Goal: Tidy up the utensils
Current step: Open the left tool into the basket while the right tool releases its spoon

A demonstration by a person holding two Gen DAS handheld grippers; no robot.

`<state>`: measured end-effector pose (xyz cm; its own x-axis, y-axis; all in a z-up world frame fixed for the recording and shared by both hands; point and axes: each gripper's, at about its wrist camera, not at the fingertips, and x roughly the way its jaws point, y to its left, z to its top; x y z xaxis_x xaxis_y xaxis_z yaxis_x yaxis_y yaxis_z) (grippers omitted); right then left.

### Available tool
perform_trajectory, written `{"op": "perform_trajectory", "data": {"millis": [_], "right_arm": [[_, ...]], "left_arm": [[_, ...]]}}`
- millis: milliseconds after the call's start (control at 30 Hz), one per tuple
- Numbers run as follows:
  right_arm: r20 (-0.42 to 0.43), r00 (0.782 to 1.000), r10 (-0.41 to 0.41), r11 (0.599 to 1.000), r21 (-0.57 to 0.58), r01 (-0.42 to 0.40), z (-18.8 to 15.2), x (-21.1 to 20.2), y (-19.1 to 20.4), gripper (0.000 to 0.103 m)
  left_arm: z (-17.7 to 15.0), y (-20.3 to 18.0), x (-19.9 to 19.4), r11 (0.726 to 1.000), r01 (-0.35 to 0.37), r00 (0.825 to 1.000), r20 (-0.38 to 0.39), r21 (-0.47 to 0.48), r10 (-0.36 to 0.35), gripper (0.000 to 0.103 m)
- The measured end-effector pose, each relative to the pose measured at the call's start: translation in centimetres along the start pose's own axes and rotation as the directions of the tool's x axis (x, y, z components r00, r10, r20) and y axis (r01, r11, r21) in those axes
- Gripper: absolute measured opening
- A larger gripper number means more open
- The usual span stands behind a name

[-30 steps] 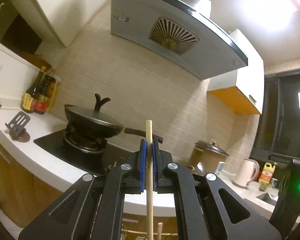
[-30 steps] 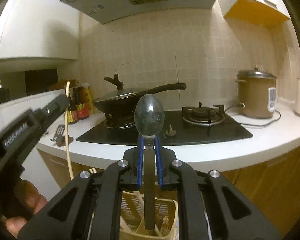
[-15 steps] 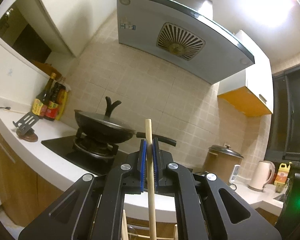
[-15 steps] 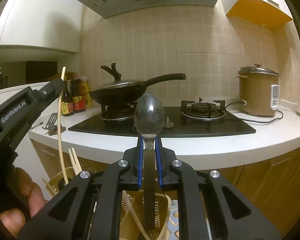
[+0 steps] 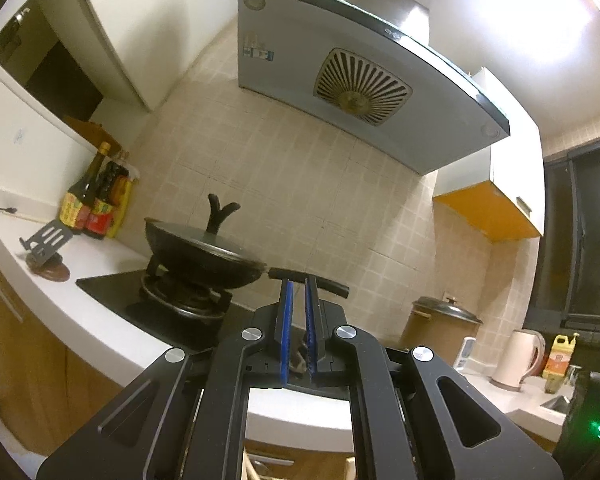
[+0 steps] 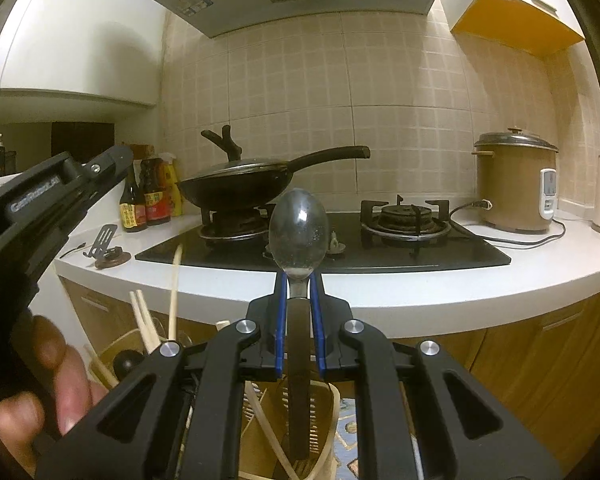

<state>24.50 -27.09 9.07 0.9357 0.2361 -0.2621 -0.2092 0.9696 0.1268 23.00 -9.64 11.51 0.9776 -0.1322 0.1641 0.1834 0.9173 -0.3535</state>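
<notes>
Beige wall tiles back a white countertop (image 6: 380,292) that carries a black gas hob (image 6: 380,252), with a lidded black wok (image 6: 236,188) on the left burner and a brown rice cooker (image 6: 514,184) far right. The right gripper (image 6: 299,308) is clamped on a steel spoon (image 6: 298,236): its blue pads pinch the neck, the bowl stands upright just past the fingertips, and the handle runs down between the fingers toward a wooden utensil holder (image 6: 324,432) directly below. To the left, pale chopsticks (image 6: 174,288) stand in a neighbouring holder, near the person's hand (image 6: 48,392) that grips the left gripper (image 5: 299,320). In the left wrist view that gripper's blue pads sit nearly together, a thin gap between them with nothing in it, aimed at the wok's handle. Sauce bottles (image 5: 96,200) and a dark phone stand (image 5: 46,244) occupy the far left of the counter; a kettle (image 5: 518,360) stands far right.
</notes>
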Motion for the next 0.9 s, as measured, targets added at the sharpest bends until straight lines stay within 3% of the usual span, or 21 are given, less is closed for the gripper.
{"op": "perform_trajectory", "data": {"millis": [233,367,567,833,900], "right_arm": [[-0.056,0.997,0.051,0.999,0.023,-0.050,-0.8,0.6,-0.4,0.010],[-0.087,0.992,0.089,0.995,0.060,-0.084,-1.4,0.8,-0.8,0.010],[-0.079,0.995,0.061,0.998,0.039,-0.058,-1.6,0.6,-0.2,0.010],[-0.060,0.998,0.018,1.000,-0.010,-0.018,-1.7,0.3,0.2,0.010],[-0.078,0.997,0.015,1.000,-0.018,-0.016,-1.8,-0.2,0.1,0.015]], "left_arm": [[-0.3,1.2,0.4,1.000,-0.014,0.999,-0.042,-0.002,0.014,0.004],[1.5,3.2,-0.7,0.998,-0.005,0.998,-0.057,-0.058,0.002,0.004],[4.5,4.8,-3.2,0.998,-0.002,1.000,-0.008,-0.055,0.002,0.004],[4.8,5.7,-4.7,1.000,-0.001,0.999,-0.040,-0.029,0.000,0.005],[4.7,5.9,-5.1,1.000,-0.006,0.999,-0.050,-0.015,0.005,0.014]]}}
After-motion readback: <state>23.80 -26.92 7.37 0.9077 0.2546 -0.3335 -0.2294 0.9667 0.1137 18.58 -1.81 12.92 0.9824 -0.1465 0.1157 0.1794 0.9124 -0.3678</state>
